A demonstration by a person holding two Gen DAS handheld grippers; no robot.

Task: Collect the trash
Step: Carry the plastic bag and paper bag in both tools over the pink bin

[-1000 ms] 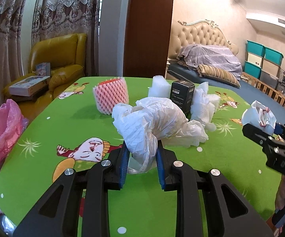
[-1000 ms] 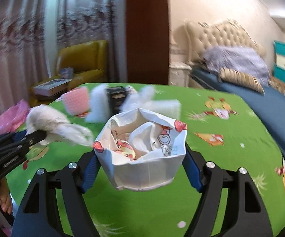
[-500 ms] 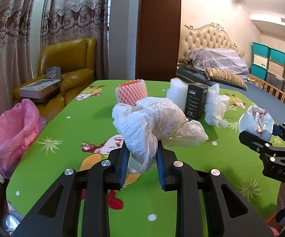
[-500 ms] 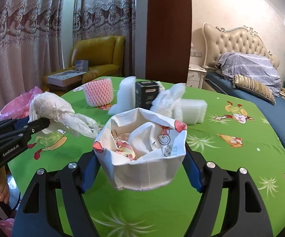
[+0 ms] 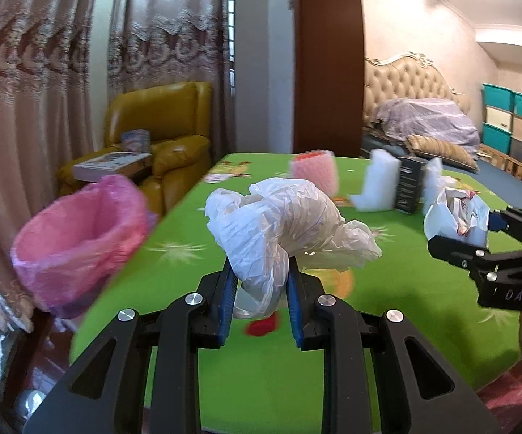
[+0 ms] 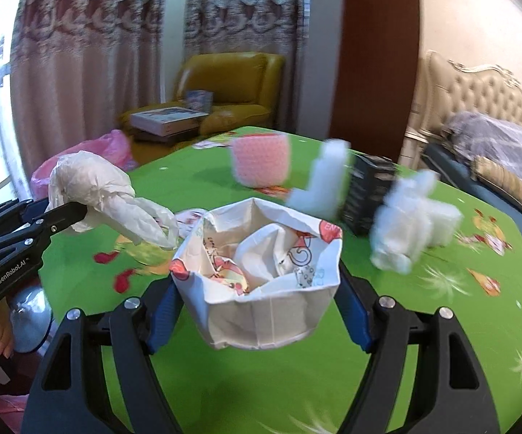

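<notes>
green table (image 5: 423,289): left gripper (image 5: 261,289) clamps one plastic bag (image 5: 282,217) (crumpled), right gripper (image 6: 257,296) one paper bag (image 6: 261,285).

At the left edge of the right wrist view, the black body of the left gripper (image 6: 63,213) carries "GenRobot.AI" in white along its side. At the far right of the left wrist view, the right gripper (image 5: 458,233) shows pale letters reading "DAS". The paper cup (image 6: 257,271) has red letters "EN" on its rim, cut off. Print on the black box (image 5: 409,190) is too blurred to read.
</notes>
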